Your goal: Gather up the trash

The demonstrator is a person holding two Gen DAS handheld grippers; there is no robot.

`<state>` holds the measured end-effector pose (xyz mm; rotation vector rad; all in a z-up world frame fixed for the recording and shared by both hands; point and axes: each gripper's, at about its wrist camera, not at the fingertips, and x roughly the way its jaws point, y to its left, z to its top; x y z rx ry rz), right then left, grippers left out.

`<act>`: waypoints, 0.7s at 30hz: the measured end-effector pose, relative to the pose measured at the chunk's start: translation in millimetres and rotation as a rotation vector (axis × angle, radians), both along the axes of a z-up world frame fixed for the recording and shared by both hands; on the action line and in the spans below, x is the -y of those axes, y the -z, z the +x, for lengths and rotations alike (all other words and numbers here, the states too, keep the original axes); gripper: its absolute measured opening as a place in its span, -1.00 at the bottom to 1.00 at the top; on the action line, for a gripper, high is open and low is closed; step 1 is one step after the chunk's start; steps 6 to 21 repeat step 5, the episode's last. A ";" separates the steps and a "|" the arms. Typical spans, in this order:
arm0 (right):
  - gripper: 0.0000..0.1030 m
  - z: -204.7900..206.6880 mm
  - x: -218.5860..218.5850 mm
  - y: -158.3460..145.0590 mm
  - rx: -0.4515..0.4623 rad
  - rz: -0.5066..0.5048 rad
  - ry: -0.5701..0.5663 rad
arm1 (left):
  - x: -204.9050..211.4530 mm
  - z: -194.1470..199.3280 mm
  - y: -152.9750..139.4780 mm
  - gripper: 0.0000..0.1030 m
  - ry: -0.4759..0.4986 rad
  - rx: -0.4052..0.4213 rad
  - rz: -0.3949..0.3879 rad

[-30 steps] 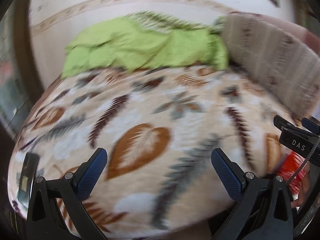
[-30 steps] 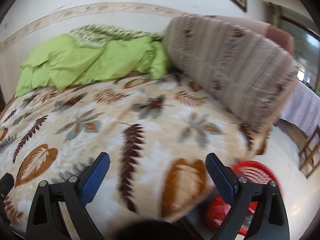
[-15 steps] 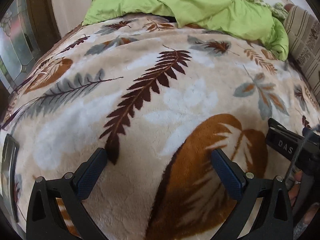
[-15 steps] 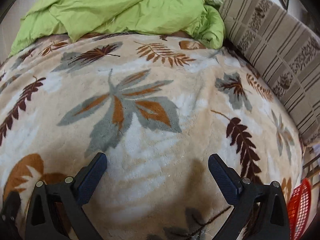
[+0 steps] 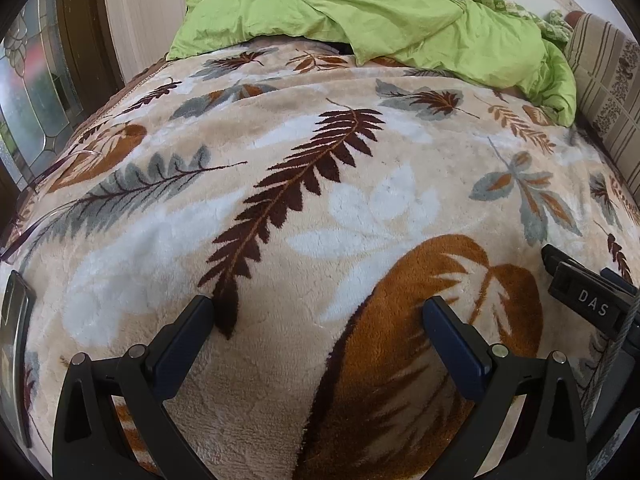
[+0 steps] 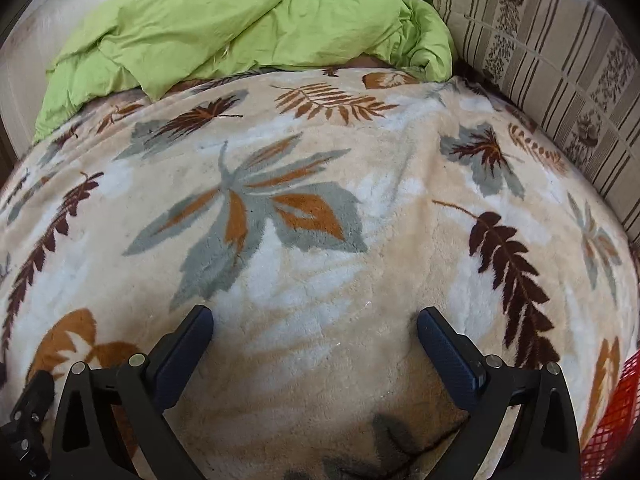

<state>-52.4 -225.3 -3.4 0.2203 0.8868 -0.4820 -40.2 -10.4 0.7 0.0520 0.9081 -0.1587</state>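
Two hand-held grippers are in view, one per camera, both held over a bed.

Left wrist view: the left hand-held gripper (image 5: 318, 318) has its jaws spread wide with nothing between them; its blue-padded fingers (image 5: 452, 342) sit low over the blanket (image 5: 360, 208). The blanket is cream fleece printed with brown, grey and rust leaves and covers most of the bed. A crumpled green duvet (image 5: 360, 12) lies along the far end. A striped cushion (image 5: 604, 80) stands at the right edge, beside the duvet. A dark flat object (image 5: 14, 344) lies on the blanket at the left edge; its kind cannot be determined. Part of the other hand-held gripper, a black piece lettered "DAS" (image 5: 592, 308), enters at the right edge. A glazed panel with leaded glass (image 5: 32, 80) shows at far left. No item of trash can be identified on the blanket in this view.

Right wrist view: the right hand-held gripper (image 6: 314, 320) is likewise spread wide and empty, poised low over the same blanket (image 6: 320, 184). The green duvet (image 6: 240, 24) lies at the far end, touching the striped cushion (image 6: 552, 52), which runs along the right side of the bed. A red mesh basket (image 6: 616, 412) shows partly at the lower right edge, beyond the edge of the bed; its contents are hidden. A black part of the left hand-held gripper (image 6: 24, 420) shows at the lower left corner. No trash item can be made out here either.
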 end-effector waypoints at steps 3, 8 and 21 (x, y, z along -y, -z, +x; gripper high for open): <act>0.98 0.1 -1.8 -0.3 -0.007 -0.011 0.000 | -0.5 0.7 -0.4 1.00 0.001 0.002 0.001; 0.98 -0.1 -1.2 -0.3 -0.005 -0.006 0.001 | -0.2 0.8 -0.6 1.00 -0.002 0.002 -0.005; 0.98 -0.1 -1.2 -0.3 -0.005 -0.006 0.001 | -0.2 0.8 -0.6 1.00 -0.002 0.002 -0.005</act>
